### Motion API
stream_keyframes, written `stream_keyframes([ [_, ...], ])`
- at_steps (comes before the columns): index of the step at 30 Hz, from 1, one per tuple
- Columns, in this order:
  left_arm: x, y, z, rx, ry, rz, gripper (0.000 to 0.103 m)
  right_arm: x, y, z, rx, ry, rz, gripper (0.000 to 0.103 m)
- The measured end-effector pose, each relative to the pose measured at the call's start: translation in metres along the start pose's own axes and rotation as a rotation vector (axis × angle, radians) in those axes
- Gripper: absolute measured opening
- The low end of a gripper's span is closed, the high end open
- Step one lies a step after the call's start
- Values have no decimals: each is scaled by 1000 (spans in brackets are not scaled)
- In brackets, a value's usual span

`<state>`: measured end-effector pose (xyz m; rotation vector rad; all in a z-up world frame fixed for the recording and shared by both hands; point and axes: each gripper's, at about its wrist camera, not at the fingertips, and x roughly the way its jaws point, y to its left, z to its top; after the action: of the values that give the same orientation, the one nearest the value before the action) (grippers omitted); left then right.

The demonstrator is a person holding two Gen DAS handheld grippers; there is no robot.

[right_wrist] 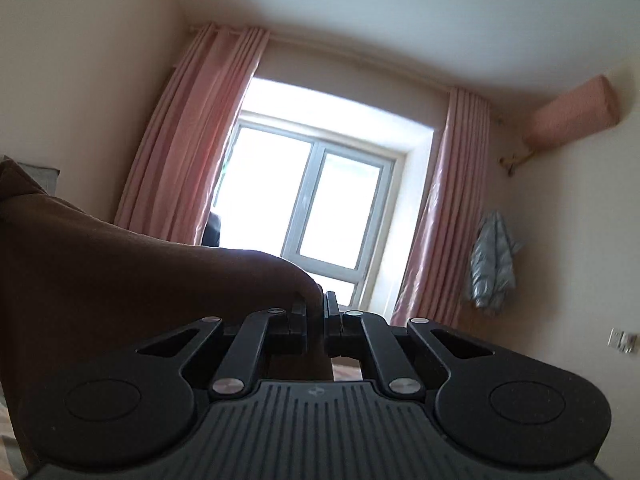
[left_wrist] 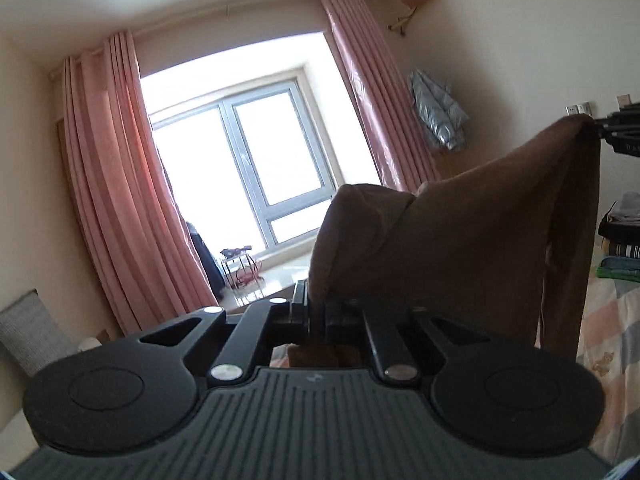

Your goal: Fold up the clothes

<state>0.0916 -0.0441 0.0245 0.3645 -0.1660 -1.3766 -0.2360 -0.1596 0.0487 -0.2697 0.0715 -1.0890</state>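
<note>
A brown garment [left_wrist: 460, 248] hangs in the air, stretched between both grippers. My left gripper [left_wrist: 316, 308] is shut on one edge of it, the cloth bunched over the fingers. The fabric rises to the right, where my right gripper [left_wrist: 618, 130] pinches its upper corner at the frame edge. In the right wrist view my right gripper [right_wrist: 316, 312] is shut on the brown garment [right_wrist: 120, 280], which spreads away to the left and fills the lower left. Both cameras tilt upward toward the window.
A bright window [left_wrist: 256, 168] with pink curtains [left_wrist: 112, 184] fills the far wall. A silver jacket [right_wrist: 492, 264] hangs on the right wall. A stack of folded clothes [left_wrist: 620, 240] lies on a patterned bedcover [left_wrist: 612, 340] at right. A grey chair [left_wrist: 28, 328] stands at left.
</note>
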Motion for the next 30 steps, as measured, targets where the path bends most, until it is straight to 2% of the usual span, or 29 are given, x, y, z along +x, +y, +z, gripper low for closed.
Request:
stream_keyframes([
  [5, -34, 0, 20, -21, -55, 1, 7, -30, -4, 42, -90, -45, -5, 5],
  [10, -33, -6, 31, -12, -40, -16, 8, -23, -11, 50, -163, -4, 32, 5],
  [13, 2, -13, 36, -2, -3, -38, 10, 14, -21, 42, -182, 42, 68, 5],
  [16, 77, -17, 23, -24, 87, -68, 10, 92, -26, 13, -182, 143, 142, 5],
  [20, 210, -33, -30, -56, 292, -108, 11, 222, -15, -64, -182, 348, 267, 5],
  [23, 321, -52, -103, -82, 491, -110, 29, 325, 10, -154, -157, 537, 341, 8],
  [24, 358, -58, -131, -87, 559, -103, 41, 358, 20, -188, -134, 616, 351, 22],
  [25, 390, -63, -159, -94, 633, -97, 44, 385, 30, -223, -105, 699, 352, 30],
  [26, 417, -69, -187, -103, 715, -82, 44, 407, 36, -257, -72, 786, 344, 40],
  [27, 435, -72, -218, -117, 801, -59, 44, 422, 38, -286, -39, 866, 335, 40],
  [29, 444, -75, -270, -158, 938, -24, 44, 417, 33, -328, 54, 948, 349, 41],
  [30, 435, -74, -287, -176, 972, 3, 43, 406, 27, -346, 114, 969, 365, 48],
])
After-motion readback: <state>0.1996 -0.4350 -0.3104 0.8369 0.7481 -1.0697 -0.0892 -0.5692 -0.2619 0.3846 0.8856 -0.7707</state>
